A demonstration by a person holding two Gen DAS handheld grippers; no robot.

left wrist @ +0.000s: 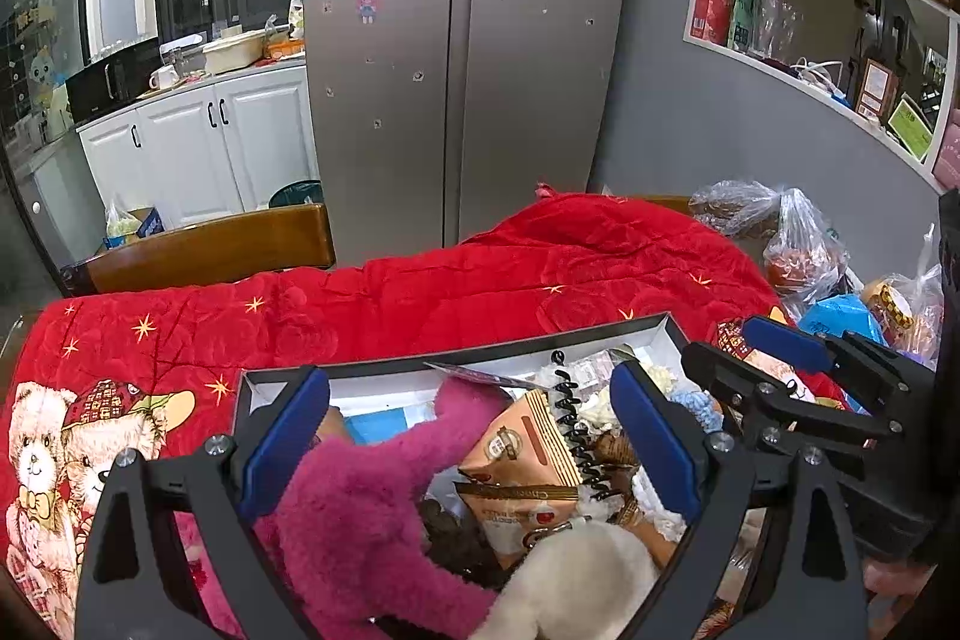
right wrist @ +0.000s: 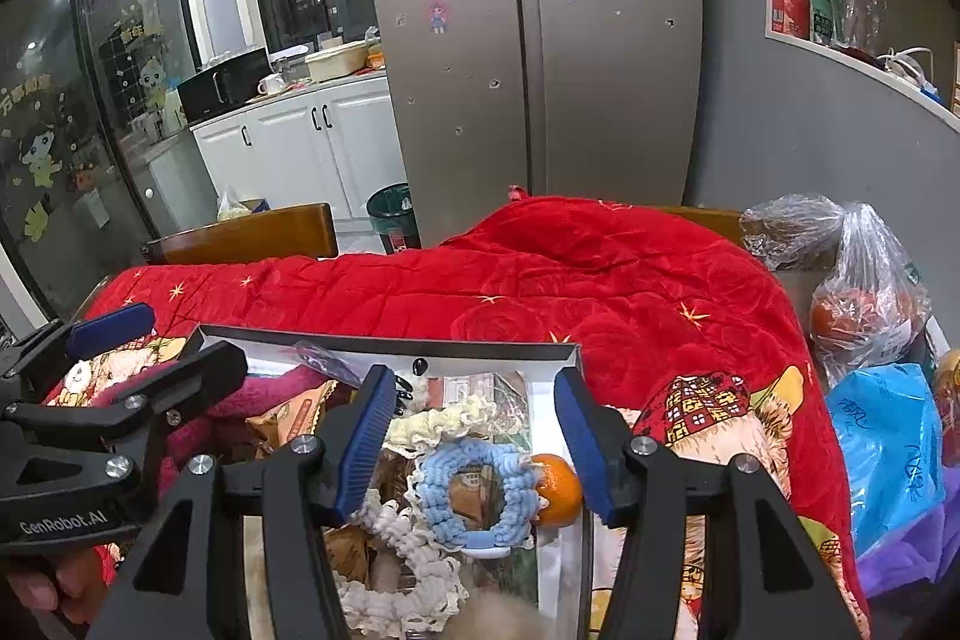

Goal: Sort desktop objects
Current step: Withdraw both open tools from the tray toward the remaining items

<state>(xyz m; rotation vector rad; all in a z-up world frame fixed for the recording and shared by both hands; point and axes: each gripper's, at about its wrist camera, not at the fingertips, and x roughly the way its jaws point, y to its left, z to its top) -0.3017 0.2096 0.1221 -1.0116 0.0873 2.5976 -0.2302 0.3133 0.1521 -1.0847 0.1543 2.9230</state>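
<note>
Two grippers over an open box [left wrist: 600, 334] on a red quilt [left wrist: 480, 274]. Box crowded with small items.

Left gripper [left wrist: 474, 442]: jaws wide, nothing pressed between the blue pads [left wrist: 288, 436]. Below the gap: pink plush [left wrist: 372, 508], snack packet [left wrist: 522, 454], black spiral tie [left wrist: 576, 430], white plush [left wrist: 588, 568] at bottom edge. Pink plush close against the left-hand pad; contact uncertain.

Right gripper [right wrist: 474, 442]: jaws apart, roughly half open, no grip. Below the gap, inside the box: blue scrunchie [right wrist: 480, 490], cream scrunchie [right wrist: 450, 418] behind it, white scrunchie [right wrist: 396, 568] in front. Orange [right wrist: 558, 490] just beside the blue scrunchie, close to the right-hand pad; touching or not, unclear.

Grippers side by side, each visible in the other's view: right one at right edge of left view, left one at left edge of right view. Fingers of a hand [right wrist: 66, 586] on the left gripper body.

Surroundings: fridge [left wrist: 468, 40] behind the quilt, chair back [left wrist: 210, 244] at far left edge, clear bags [right wrist: 864, 292] and a blue bag [right wrist: 888, 442] right of the quilt.
</note>
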